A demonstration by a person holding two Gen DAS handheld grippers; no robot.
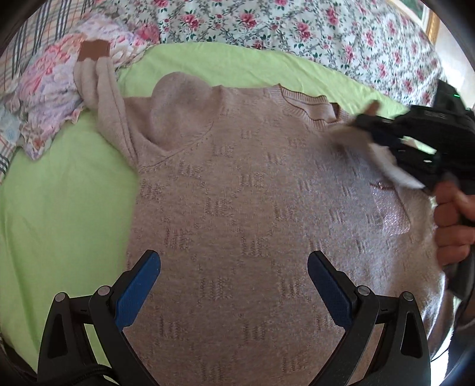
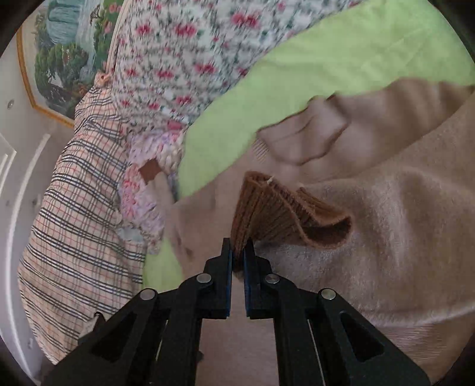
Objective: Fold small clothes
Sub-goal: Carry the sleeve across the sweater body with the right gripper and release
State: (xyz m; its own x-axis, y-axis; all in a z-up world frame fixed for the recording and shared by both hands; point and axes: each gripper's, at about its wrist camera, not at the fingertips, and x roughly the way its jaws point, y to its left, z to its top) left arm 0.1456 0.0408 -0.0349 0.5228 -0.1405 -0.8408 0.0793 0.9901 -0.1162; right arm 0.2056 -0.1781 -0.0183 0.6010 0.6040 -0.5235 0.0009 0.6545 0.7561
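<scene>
A beige knit sweater [image 1: 243, 213] lies spread on a lime green sheet [image 1: 59, 190], neck away from me. Its left sleeve runs up to a brown cuff [image 1: 94, 51] on a floral cloth. My left gripper [image 1: 234, 267] is open and empty, hovering over the sweater's lower body. My right gripper [image 1: 353, 121] shows at the right, near the collar, holding cloth. In the right wrist view my right gripper [image 2: 238, 252] is shut on the right sleeve's brown ribbed cuff [image 2: 285, 213], lifted over the sweater's body [image 2: 386, 237].
A crumpled pastel floral cloth [image 1: 50, 98] lies at the far left. A floral quilt [image 1: 297, 26] lies behind the green sheet and a plaid blanket [image 2: 80, 207] beside it. A framed landscape picture [image 2: 68, 56] hangs on the wall.
</scene>
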